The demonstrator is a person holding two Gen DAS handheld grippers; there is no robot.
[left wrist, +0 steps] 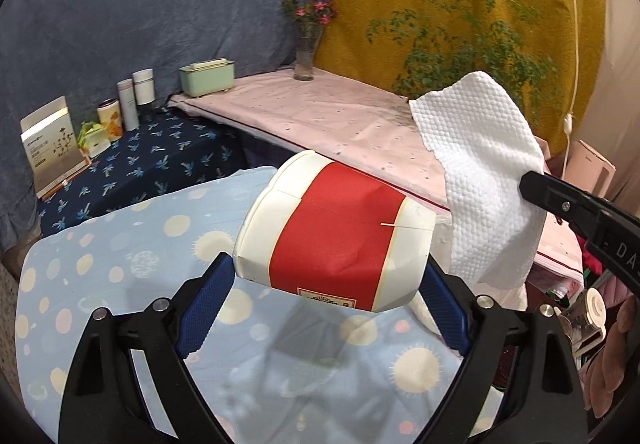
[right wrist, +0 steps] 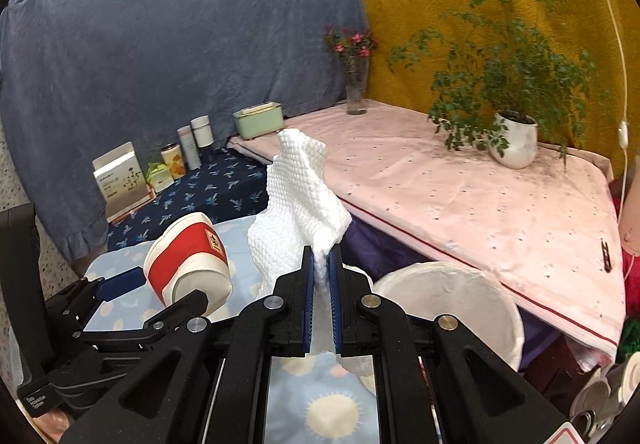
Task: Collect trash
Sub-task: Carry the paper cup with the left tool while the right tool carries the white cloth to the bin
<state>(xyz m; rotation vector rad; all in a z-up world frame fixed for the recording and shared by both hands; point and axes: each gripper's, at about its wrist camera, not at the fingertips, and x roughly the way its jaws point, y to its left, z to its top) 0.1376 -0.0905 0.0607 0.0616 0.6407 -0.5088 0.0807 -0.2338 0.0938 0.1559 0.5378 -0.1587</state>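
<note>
**Both hands loaded, carrying trash above the worktop**

The left gripper [left wrist: 326,280] has its jaws spread wide and clamped on a crumpled paper cup [left wrist: 334,234], the blue pads pressing its two ends so it lies sideways between them. The right gripper [right wrist: 320,284] has its jaws clenched nearly together on a white paper towel [right wrist: 298,199], pinching one lower fold while the rest stands up loose above the pads.

To carry both well, I would keep each grip firm and level. The cup is held only by end pressure and looks already dented, so squeezing harder could fold it and let it slip. The towel hangs free and may swing, so it should stay clear of the other hand.

The cup is cream with a broad red band and a small label near its rim. The towel is embossed, soft and limp. Both are raised above the blue spotted cloth [left wrist: 80,264] covering the worktop. A white round container [right wrist: 460,308] sits just beside the right gripper; it may be the bin, but that is not certain.
</note>
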